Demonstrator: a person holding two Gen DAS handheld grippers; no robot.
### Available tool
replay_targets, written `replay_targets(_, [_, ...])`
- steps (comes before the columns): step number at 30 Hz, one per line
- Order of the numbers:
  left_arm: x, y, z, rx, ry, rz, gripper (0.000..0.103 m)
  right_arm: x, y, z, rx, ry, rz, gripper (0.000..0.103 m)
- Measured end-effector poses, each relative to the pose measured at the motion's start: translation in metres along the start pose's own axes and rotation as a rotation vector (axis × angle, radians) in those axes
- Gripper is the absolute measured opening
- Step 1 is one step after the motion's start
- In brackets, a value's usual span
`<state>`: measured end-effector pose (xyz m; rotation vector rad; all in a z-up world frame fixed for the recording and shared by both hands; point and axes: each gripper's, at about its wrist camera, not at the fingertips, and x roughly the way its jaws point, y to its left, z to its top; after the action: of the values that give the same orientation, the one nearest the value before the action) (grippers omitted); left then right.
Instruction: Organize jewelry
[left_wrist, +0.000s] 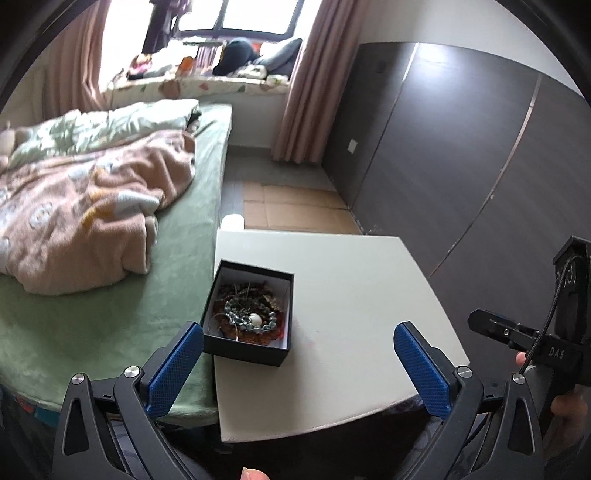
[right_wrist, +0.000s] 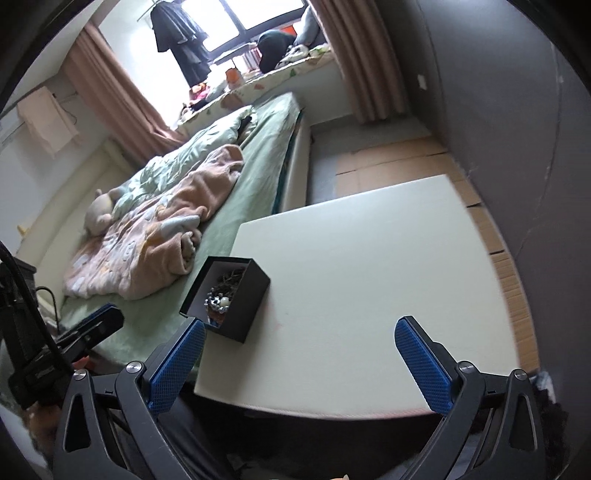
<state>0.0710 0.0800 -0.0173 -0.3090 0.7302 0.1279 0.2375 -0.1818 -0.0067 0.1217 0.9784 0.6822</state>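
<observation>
A: Closest to you in the left wrist view: left gripper, blue pads spread wide, nothing between them. Same in the right wrist view: right gripper spread wide too, empty.

B: And the jewelry?

A: All in the black box, lid off, white lining inside. It's a heap: a bead bracelet w/ a pale round bead on top, darker chains and reddish bits under it. Can't tell pieces apart below the top layer.

B: Where's the box sit?

A: On the white table, hard at the left edge, next to the bed. The near left corner looks to be at the edge or slightly over it, can't tell which. Your left pad is just beside that corner.

B: So what goes wrong from here?

A: First, you nudge the box. It looks light, it's at the edge, and a pad brushing that corner could tip it toward the bed or into the gap, contents spilling. Second, tangle. Grab the top bracelet and the chains under it probably come up w/ it, then drop off mid-air. Third, both grippers go for the box at once; it's narrow, they'd clash.

B: Fix?

A: My guess: brace or shift the box inboard w/ one gripper before picking, then lift slow and watch for trailing strands. Rest of the tabletop is free for laying pieces out.
</observation>
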Motion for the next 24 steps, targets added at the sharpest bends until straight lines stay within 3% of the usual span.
replay_targets(17, [-0.086,-0.034,-0.029,0.146,-0.138,0.009,0.103,-0.098,0.021,-0.042,-0.067,-0.151,-0.092,0.103])
replay_targets(21, [-0.108,-0.034,-0.034,0.143,-0.19,0.002,0.103,-0.113,0.033,-0.054,-0.109,-0.173,-0.179,0.103])
replay_targets(24, [-0.12,-0.029,-0.037,0.121,-0.201,-0.005,0.103,-0.125,0.037,-0.061,-0.112,-0.194,-0.181,0.103])
